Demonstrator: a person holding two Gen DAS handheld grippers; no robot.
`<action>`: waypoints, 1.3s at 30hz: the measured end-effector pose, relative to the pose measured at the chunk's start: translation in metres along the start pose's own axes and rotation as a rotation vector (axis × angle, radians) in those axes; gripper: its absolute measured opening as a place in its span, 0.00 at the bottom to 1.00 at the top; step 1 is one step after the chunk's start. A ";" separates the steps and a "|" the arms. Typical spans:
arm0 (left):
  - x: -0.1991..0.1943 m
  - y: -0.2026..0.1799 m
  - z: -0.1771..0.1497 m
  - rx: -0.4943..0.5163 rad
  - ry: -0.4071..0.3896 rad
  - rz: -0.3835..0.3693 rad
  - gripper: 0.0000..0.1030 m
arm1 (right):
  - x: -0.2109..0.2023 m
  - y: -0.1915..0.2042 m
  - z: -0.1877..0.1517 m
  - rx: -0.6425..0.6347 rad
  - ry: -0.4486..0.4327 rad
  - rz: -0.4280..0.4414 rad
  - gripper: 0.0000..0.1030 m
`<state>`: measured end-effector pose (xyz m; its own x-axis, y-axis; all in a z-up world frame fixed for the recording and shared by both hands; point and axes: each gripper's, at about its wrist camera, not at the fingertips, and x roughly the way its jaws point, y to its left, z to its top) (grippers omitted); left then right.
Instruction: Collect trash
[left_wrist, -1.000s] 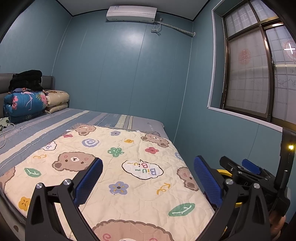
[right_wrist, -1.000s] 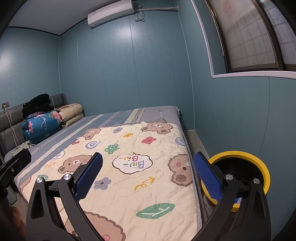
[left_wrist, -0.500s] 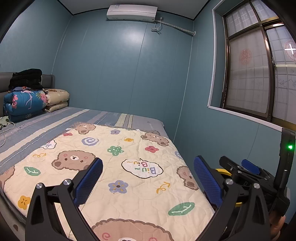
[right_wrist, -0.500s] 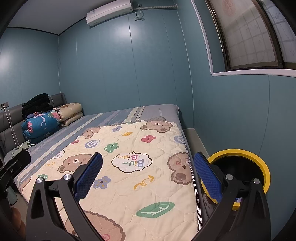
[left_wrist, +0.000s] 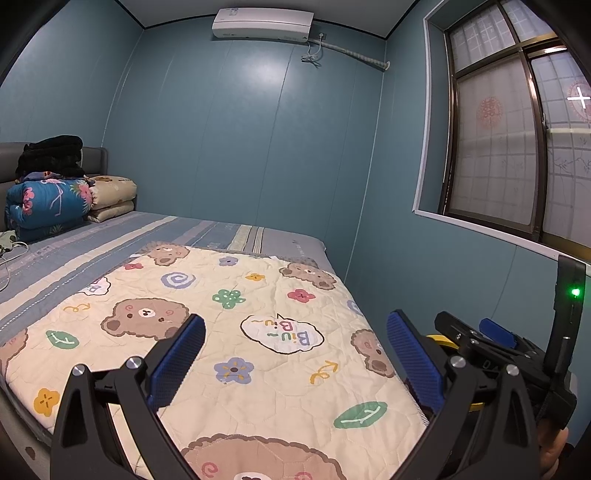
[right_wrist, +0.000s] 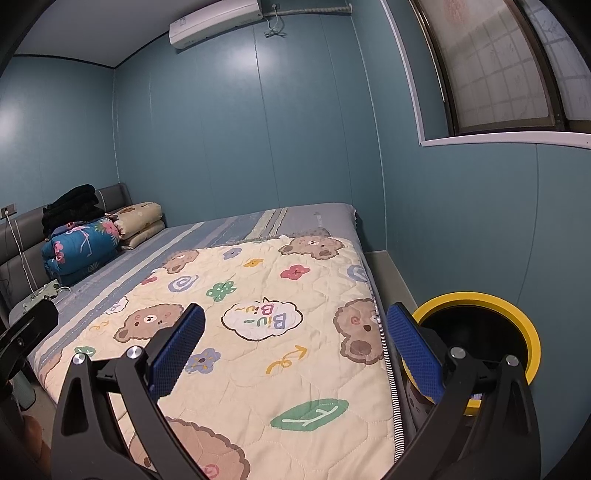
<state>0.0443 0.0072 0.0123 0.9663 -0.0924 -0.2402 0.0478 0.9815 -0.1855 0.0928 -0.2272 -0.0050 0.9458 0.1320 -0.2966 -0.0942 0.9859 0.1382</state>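
Both views have shifted only slightly since a second ago, and the lamp on my right gripper (left_wrist: 495, 334) now shows green instead of yellow. My left gripper (left_wrist: 295, 360) and right gripper are released, pads wide apart and empty, above the bear quilt (right_wrist: 258, 332). Yellow-rimmed trash bin (right_wrist: 517, 314) stands beside the bed, just beyond my right claw; its interior is dark, contents unreadable.

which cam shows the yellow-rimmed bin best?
Right wrist. There the yellow-rimmed bin shows most of its rim and dark inside, standing between the bed and the wall, partly behind the open right gripper. The left wrist view shows only yellow slivers behind gripper hardware.
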 end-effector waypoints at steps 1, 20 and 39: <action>0.000 0.000 0.000 0.000 0.000 -0.001 0.92 | 0.000 0.000 0.000 0.000 0.001 0.000 0.92; 0.002 -0.002 -0.002 0.008 0.003 -0.006 0.92 | 0.004 -0.001 -0.001 0.005 0.019 0.005 0.92; 0.005 0.002 -0.003 0.003 0.006 -0.022 0.92 | 0.009 -0.002 -0.004 0.018 0.039 0.007 0.92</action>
<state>0.0485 0.0085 0.0076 0.9634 -0.1151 -0.2420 0.0699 0.9797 -0.1879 0.1000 -0.2278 -0.0115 0.9322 0.1434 -0.3323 -0.0950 0.9829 0.1578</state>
